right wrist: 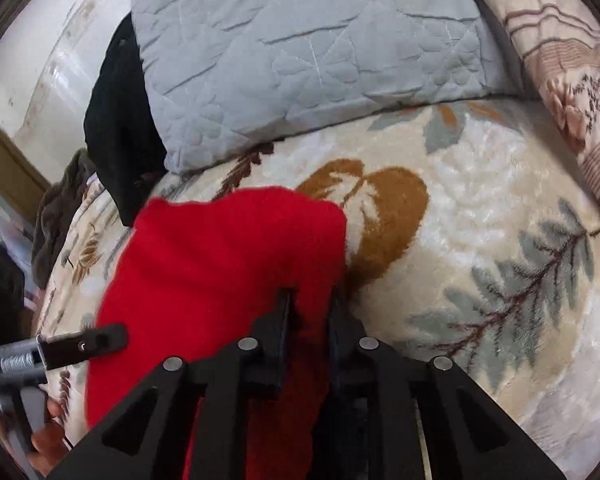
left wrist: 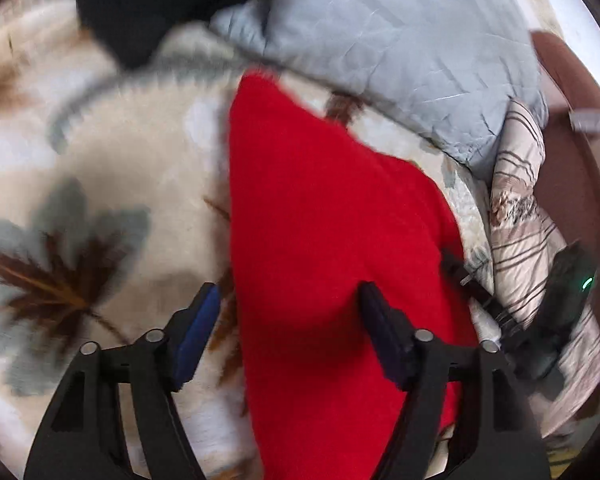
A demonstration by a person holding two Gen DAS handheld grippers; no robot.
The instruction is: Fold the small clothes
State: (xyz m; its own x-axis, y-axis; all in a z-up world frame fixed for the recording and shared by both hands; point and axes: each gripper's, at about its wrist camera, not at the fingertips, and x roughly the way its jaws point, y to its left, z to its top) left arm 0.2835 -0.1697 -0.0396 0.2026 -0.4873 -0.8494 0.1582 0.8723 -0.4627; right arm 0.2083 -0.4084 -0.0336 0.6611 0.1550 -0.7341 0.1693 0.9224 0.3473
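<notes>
Lettering unreadable; right claw (right wrist: 310,300) grips red garment (right wrist: 220,264), left claw (left wrist: 290,300) spread wide.

The left tool (left wrist: 290,312) is black plastic with blue pads (left wrist: 198,334) inside its fingers and round silver screws. The right tool (right wrist: 310,308) is black too, with the same silver screws. A bit of bare skin (right wrist: 46,440) shows by a silver spring (right wrist: 16,362).
</notes>
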